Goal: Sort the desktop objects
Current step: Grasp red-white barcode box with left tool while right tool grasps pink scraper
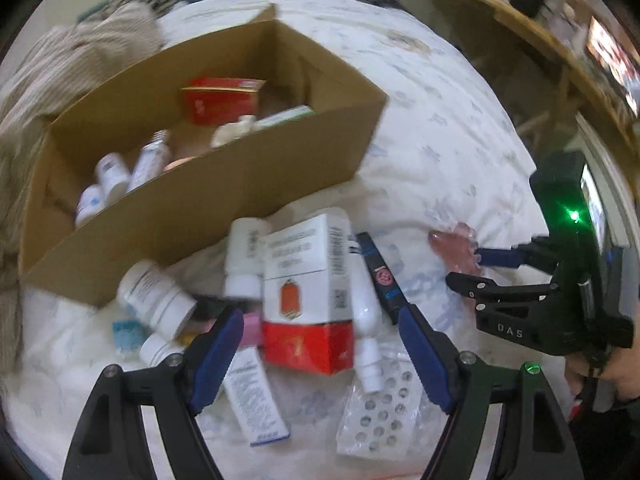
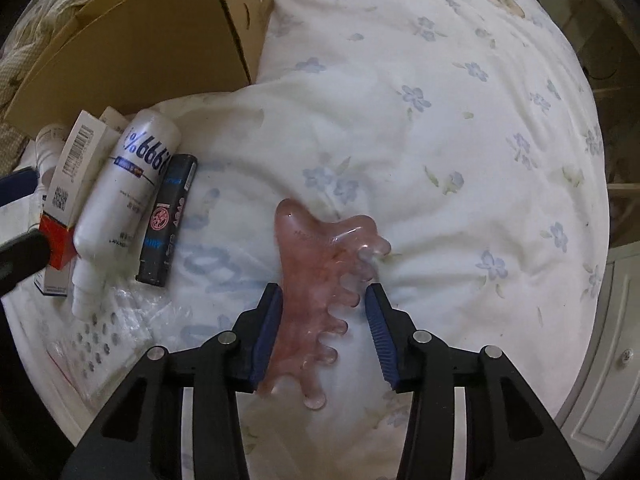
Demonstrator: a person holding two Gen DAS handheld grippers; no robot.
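The things lie on a bed with a white floral cover (image 2: 460, 128). To the right of the pink comb (image 2: 316, 280) the cover is free and wide, up to the rounded edge of the bed. On the left side a pile of packages lies close to the cardboard box (image 1: 192, 208).

The box is open on top. Inside are a red carton (image 1: 218, 100), some white bottles (image 1: 114, 176) and other small packs that are too blurred to tell.

In front of the box lie a red and white carton (image 1: 308, 292), a white spray bottle (image 2: 128, 196), a dark slim box (image 2: 168, 220), a white pill bottle (image 1: 156, 300) and a clear perforated sheet (image 1: 380, 412).

The right tongs (image 2: 320, 320) are open around the comb; the left pad touches its straight back, the right pad stands just apart from the teeth. The comb is translucent pink, with rounded teeth and a wide handle end, flat on the cover.

The left tongs (image 1: 320, 344) are open, empty, above the red and white carton.
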